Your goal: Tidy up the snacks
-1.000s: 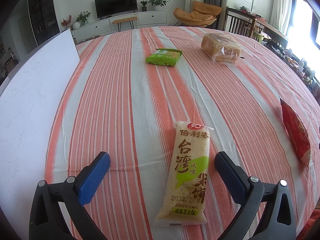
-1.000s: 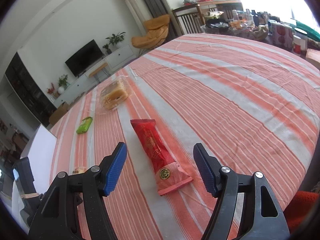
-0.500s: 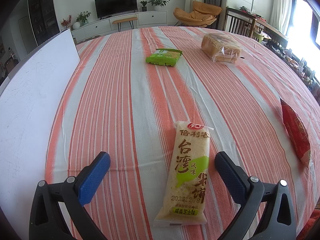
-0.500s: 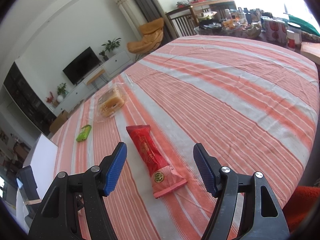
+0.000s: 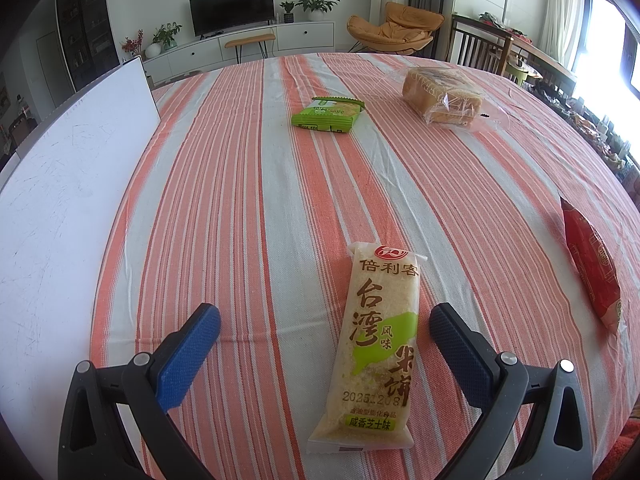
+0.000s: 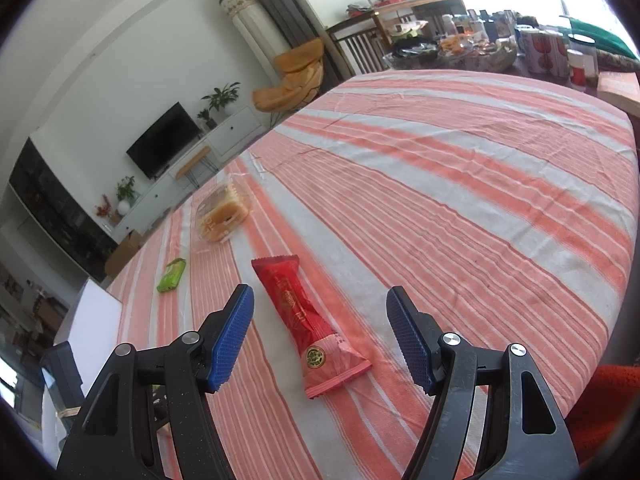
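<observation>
A long rice-cracker pack with green and brown print lies on the striped tablecloth, between the fingers of my open left gripper. A red snack pack lies between the fingers of my open right gripper; it also shows at the right edge of the left wrist view. A small green snack pack and a clear bag of bread lie farther back. Both grippers are empty.
A white board lies on the table's left side. The round table has an orange and white striped cloth. A cluttered side table stands beyond its far right edge. Chairs and a TV cabinet stand behind.
The right gripper has moved and tilted, so the red pack sits closer between its fingers. The left gripper has not moved.
</observation>
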`<state>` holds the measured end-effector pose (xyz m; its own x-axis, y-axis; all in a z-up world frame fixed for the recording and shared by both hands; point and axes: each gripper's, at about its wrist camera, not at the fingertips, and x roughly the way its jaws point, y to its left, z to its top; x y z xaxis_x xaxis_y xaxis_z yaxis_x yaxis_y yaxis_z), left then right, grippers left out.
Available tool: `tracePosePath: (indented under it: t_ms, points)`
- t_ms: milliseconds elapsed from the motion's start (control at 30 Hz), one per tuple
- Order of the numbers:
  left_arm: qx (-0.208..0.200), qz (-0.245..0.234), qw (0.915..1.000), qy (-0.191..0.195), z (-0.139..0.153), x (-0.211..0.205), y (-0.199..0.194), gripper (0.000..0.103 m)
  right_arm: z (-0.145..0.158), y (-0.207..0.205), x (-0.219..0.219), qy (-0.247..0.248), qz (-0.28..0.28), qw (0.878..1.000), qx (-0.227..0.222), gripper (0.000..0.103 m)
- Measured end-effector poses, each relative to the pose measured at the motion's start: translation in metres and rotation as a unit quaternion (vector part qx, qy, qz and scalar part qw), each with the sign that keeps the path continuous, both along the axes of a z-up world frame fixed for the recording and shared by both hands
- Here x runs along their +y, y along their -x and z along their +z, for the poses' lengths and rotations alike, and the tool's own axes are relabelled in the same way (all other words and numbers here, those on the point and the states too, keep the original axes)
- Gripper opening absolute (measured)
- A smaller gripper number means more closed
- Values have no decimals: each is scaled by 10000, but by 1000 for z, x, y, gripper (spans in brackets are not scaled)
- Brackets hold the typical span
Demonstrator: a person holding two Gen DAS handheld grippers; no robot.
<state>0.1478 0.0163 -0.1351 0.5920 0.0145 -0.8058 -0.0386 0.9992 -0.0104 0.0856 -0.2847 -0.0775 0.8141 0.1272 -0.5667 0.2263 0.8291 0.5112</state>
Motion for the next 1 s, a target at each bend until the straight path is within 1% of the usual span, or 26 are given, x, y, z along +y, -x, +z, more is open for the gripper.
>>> tracePosePath:
  t_ms: [67, 133, 200, 233, 267, 300, 367, 433, 467, 500, 533, 567, 600, 633, 667, 700, 733, 767, 833, 867, 933, 1000]
  points:
    - [-1, 0, 10000, 1, 0, 0, 0, 103, -5, 7, -20, -453, -349, 9983, -69, 73]
    - [-1, 0, 10000, 0, 0, 0, 0, 103, -12, 14, -39, -869, -758, 9933, -81, 73]
    - [-1, -3, 10000, 2, 0, 0, 0, 103, -18, 17, -49, -1105, -990, 9889, -21, 73]
    - [-1, -2, 10000, 2, 0, 0, 0, 103, -19, 15, -49, -1122, -985, 9888, 41, 73]
    - [-1, -2, 10000, 2, 0, 0, 0, 103, -18, 11, -45, -1031, -903, 9905, 106, 73]
    - [-1, -3, 10000, 2, 0, 0, 0, 103, -14, 5, -36, -807, -717, 9940, 171, 73]
    - [2, -17, 10000, 0, 0, 0, 1, 103, -6, -14, -9, -214, -71, 9992, 316, 73]
    - [87, -85, 9999, -10, 1, -2, 3, 102, -3, -32, 21, 477, 543, 9958, 554, 73]
    - [125, -124, 9998, -34, 3, -3, 5, 97, -4, -42, 35, 868, 780, 9903, 756, 73]
    - [152, -201, 9997, -42, 5, -5, 7, 86, -8, -52, 47, 1209, 998, 9825, 1003, 73]
    - [167, -319, 9994, -8, 7, -8, 11, 79, -13, -61, 54, 1411, 1180, 9750, 1249, 72]
    - [177, -434, 9989, -31, 9, -12, 14, 64, -20, -69, 58, 1502, 1372, 9675, 1501, 72]
    - [168, -583, 9982, -37, 11, -16, 17, 42, -20, -71, 60, 1681, 1452, 9636, 1487, 68]
    - [163, -706, 9973, -119, 13, -20, 19, 32, -20, -71, 61, 1807, 1531, 9594, 1533, 60]
    - [223, -770, 9965, -222, 14, -23, 21, 28, -21, -73, 62, 1920, 1610, 9534, 1683, 26]
    - [275, -801, 9964, -43, 16, -21, 24, 28, -20, -71, 60, 1930, 1654, 9510, 1760, 16]
    - [329, -778, 9959, 322, 18, -15, 27, 28, -18, -70, 56, 1748, 1722, 9521, 1824, 15]
    - [401, -727, 9934, 787, 21, -8, 31, 28, -18, -64, 50, 1500, 1775, 9548, 1855, 14]
    - [463, -682, 9849, 1525, 29, 4, 43, 28, -11, -53, 41, 1023, 1828, 9619, 1760, 14]
    - [460, -678, 9799, 1817, 35, 9, 49, 28, -7, -47, 38, 739, 1878, 9646, 1698, 13]
    - [400, -694, 9715, 2233, 49, 17, 61, 28, 2, -35, 35, 150, 1971, 9677, 1563, 13]
    - [275, -699, 9644, 2534, 66, 26, 74, 28, 13, -26, 39, -185, 2054, 9684, 1405, 13]
